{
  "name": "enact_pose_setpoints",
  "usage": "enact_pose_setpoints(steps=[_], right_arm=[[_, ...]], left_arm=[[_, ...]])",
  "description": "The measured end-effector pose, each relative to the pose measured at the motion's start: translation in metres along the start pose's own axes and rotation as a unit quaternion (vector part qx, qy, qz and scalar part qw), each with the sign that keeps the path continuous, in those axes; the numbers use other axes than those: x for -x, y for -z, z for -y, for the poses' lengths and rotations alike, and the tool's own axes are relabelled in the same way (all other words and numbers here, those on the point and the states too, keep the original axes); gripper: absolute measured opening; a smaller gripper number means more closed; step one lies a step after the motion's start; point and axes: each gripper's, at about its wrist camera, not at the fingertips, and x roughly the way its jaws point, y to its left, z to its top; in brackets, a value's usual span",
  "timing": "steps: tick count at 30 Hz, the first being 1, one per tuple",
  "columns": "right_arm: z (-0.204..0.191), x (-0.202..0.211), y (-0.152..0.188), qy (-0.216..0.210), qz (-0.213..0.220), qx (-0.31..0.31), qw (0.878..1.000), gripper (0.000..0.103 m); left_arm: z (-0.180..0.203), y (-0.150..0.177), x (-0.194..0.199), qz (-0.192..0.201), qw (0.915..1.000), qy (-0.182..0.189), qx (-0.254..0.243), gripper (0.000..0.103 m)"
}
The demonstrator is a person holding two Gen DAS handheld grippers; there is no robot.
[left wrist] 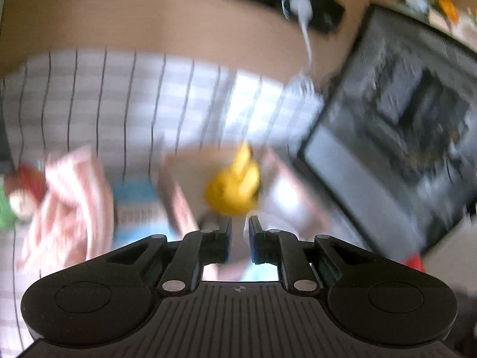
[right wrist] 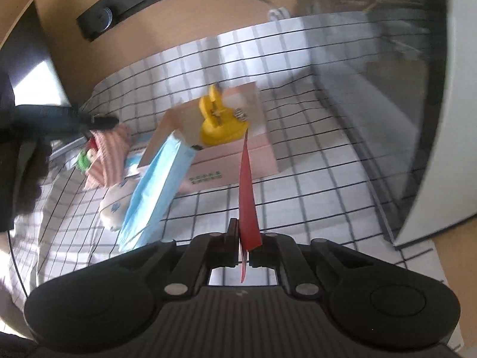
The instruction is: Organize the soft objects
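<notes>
An open pink box [right wrist: 238,161] stands on the checked cloth with a yellow soft toy [right wrist: 220,125] inside. A light blue pack [right wrist: 155,188] leans on the box's left side, and a white soft toy [right wrist: 111,211] lies beside it. My right gripper [right wrist: 244,232] is shut on a thin red strip [right wrist: 246,191] that points toward the box. My left gripper [right wrist: 111,121] hovers just above a red-and-white striped cloth [right wrist: 110,152]. In the blurred left wrist view its fingers [left wrist: 240,223] stand slightly apart, nothing between them, behind the yellow toy [left wrist: 235,182].
A red-and-green soft item [right wrist: 88,155] lies by the striped cloth. A white appliance with a dark window [right wrist: 432,119] stands at the right. A black mesh tray [left wrist: 402,125] lies right of the box. A black power strip [right wrist: 125,9] lies on the wooden table.
</notes>
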Motion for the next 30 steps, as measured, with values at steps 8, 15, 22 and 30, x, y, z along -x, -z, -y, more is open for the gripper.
enact_pose_setpoints(steps=[8,15,22,30], right_arm=[[-0.016,-0.004,0.009,-0.015,-0.015,0.014,1.000,0.006],[-0.013,0.008,0.019,0.004,-0.012,0.011,1.000,0.006],[-0.005,0.014,0.025,0.013,-0.012,-0.008,1.000,0.006],[-0.008,0.007,0.027,0.007,-0.023,-0.003,1.000,0.006]], left_arm=[[-0.001,0.066,-0.017,-0.128,0.9881,-0.030,-0.081,0.014],[-0.007,0.066,-0.038,-0.135,0.9899,0.004,-0.044,0.015],[-0.009,0.067,-0.056,-0.178,0.9806,0.032,-0.075,0.018],[-0.006,0.084,-0.082,-0.221,0.9701,0.056,-0.082,0.019]])
